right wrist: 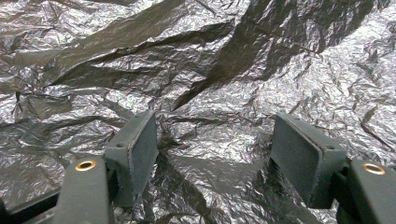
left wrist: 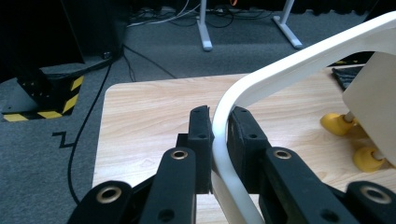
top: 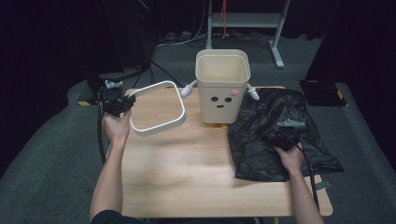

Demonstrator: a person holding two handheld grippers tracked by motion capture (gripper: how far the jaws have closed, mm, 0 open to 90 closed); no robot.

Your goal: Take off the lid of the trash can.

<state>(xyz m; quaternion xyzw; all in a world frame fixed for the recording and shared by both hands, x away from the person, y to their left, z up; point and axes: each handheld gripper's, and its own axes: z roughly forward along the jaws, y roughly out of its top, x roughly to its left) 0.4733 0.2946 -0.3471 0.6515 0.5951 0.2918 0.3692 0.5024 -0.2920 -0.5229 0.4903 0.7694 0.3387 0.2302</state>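
1. The white ring frame (left wrist: 299, 58) is a smooth, glossy plastic band bent into a square with rounded corners; one thin side of it runs between the jaws of the left gripper (left wrist: 219, 140), which are clenched on it, flat black pads pressed to either face.
2. Out from those jaws the frame rises and curves away to the right, held tilted in the air above the table's far left corner, as the high view shows it (top: 156, 108).
3. Below and beyond the left jaws lies the table (left wrist: 154, 102), pale wood-grain laminate with a rounded corner.
4. To the right of the frame stands the bin (top: 222, 84), a cream, matte, square-mouthed tub that tapers downward, with a small face drawn on its front, stubby white arms at its sides and round yellow feet (left wrist: 337, 124).
5. The right gripper (right wrist: 215, 154) has its jaws released and standing wide apart, nothing clamped between the grey slab-like pads.
6. Directly under and around those jaws spreads the black bag (right wrist: 210, 70), thin crinkled plastic film, shiny along its many creases.
7. From above, the bag (top: 261, 126) lies flat over the table's right side, just right of the bin, with the right gripper (top: 286, 133) resting over its middle.
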